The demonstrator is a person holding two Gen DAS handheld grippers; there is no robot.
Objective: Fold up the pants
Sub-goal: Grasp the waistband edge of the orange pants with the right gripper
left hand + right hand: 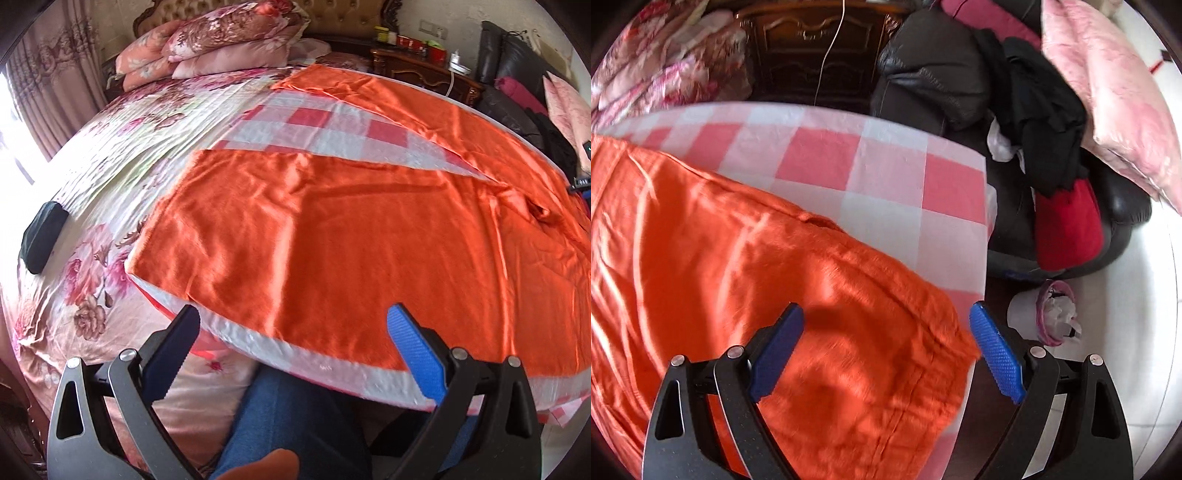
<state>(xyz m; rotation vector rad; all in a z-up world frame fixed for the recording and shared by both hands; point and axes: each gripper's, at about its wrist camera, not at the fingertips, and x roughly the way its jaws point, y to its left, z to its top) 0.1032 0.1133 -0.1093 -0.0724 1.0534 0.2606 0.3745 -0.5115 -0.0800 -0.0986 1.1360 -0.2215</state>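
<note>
Both the left gripper (291,325) and right gripper (886,325) hung wide apart, empty, above the spread pants (351,229); pinching one leg's hem and waistband together seemed wisest

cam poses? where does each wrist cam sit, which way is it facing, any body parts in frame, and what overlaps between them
Left wrist: on the open left gripper, near the board's front edge, facing the spread pants legs and the bed; the person's jeans leg shows below.
Right wrist: on the open right gripper, over the pants' waistband end, facing the sofa; no body shows.
Shared: pants, checkered cloth.
</note>
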